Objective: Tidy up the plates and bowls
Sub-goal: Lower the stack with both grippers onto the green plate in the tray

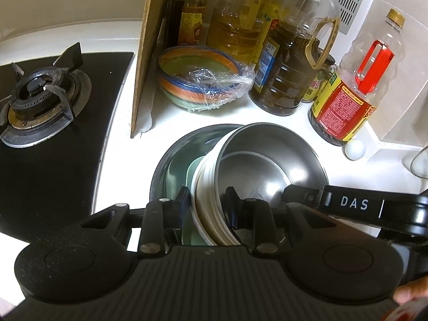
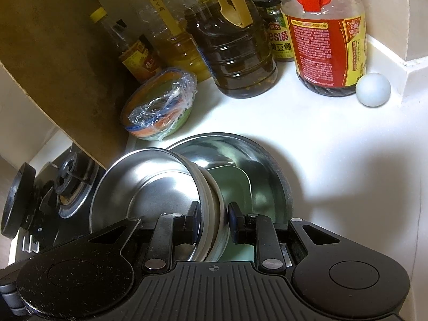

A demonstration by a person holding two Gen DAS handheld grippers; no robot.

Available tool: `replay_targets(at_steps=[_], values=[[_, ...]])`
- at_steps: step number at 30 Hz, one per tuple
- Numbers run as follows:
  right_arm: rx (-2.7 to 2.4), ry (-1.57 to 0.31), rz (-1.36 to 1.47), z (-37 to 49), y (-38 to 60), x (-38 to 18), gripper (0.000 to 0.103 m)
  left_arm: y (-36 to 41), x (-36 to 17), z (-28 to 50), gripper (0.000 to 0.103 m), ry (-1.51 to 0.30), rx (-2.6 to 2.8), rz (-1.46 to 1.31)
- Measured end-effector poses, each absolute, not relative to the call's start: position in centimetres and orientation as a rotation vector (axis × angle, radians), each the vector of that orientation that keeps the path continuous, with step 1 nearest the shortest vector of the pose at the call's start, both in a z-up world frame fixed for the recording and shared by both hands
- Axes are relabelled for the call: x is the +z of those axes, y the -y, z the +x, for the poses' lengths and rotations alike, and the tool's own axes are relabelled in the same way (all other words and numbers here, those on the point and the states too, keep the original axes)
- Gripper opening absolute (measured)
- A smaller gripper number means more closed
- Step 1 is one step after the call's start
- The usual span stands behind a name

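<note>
Both the left gripper [image 1: 207, 204] and right gripper [image 2: 211, 218] have jaws clamped on one tilted steel bowl [image 1: 270, 165] with a cream outer wall, held over one large steel basin [image 2: 263, 165] on the white desk [image 2: 334, 160], with one film-wrapped striped bowl [image 1: 199, 76] at 11 o'clock.

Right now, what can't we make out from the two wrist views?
- Green plate: mostly covered by the tilted steel bowl in both views; its full shape is unclear.
- Large steel basin: near rim hidden behind the right tool.
- Left tool: its pad contact on the bowl wall is hidden by the rim.
- Jar, left view: blocked by bottles.
</note>
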State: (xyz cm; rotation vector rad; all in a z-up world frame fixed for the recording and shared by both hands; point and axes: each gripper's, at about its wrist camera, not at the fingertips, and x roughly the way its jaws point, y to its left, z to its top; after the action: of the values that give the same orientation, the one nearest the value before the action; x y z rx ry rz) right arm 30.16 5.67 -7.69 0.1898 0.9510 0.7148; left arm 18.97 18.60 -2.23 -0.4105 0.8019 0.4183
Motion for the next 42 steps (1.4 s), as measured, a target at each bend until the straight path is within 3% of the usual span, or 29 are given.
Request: replay_targets(at_steps=[23,36,39,42], values=[[0.731,-0.943,0.189,30.2,-5.5,-7.7,0.023,-18.6,-2.1,18.8,0.025,-0.791,0.409,-0.4],[0.805,-0.828,0.232,29.5,-3.2,-6.1,0.024,-18.9,-0.7,17.5,0.025,-0.728,0.39,-0.377],[0.825,-0.839,0.268,29.6,-2.7,-6.2,0.024,-18.9,-0.6,17.1,0.022,-0.719,0.38,-0.379],[0.832,-0.843,0.292,29.6,-2.6,-6.4,0.02,-18.9,-0.7,17.1,0.012,-0.725,0.359,-0.387]])
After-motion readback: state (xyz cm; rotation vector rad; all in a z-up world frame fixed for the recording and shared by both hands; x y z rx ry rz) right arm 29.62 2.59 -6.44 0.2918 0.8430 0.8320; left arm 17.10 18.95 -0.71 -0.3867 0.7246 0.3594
